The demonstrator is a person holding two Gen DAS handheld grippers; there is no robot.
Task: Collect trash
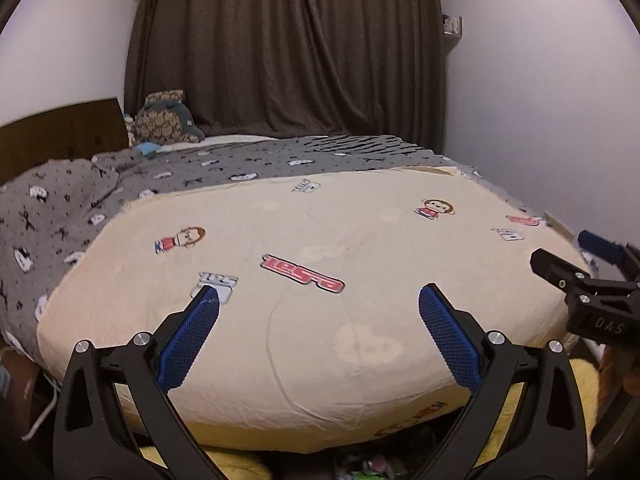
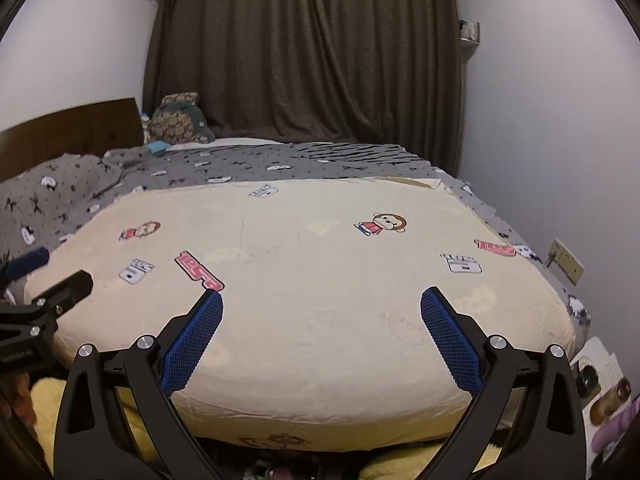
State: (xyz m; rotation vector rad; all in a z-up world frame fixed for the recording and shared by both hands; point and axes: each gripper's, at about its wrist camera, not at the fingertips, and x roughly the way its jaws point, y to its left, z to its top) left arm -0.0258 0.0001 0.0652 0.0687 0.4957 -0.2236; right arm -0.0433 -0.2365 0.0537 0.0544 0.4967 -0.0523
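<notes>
Both the left gripper (image 1: 319,294) and right gripper (image 2: 321,298) hang with fingers wide apart, holding nothing. Beyond the fingertips lies only the bed (image 1: 360,240); below the fingers, some blurred clutter (image 2: 276,470) may be trash. This looks like the search step, and the next move probably calls for tilting down to look.

And we're in a home bedroom: a bed (image 2: 312,320) fills the view, cream cartoon-print quilt (image 1: 320,340) over a grey patterned sheet (image 1: 120,184). Wooden headboard (image 2: 72,132) at left, plush toy (image 2: 180,120) by it, dark brown curtains (image 2: 304,48) behind, plain white walls (image 2: 540,100) either side.
</notes>
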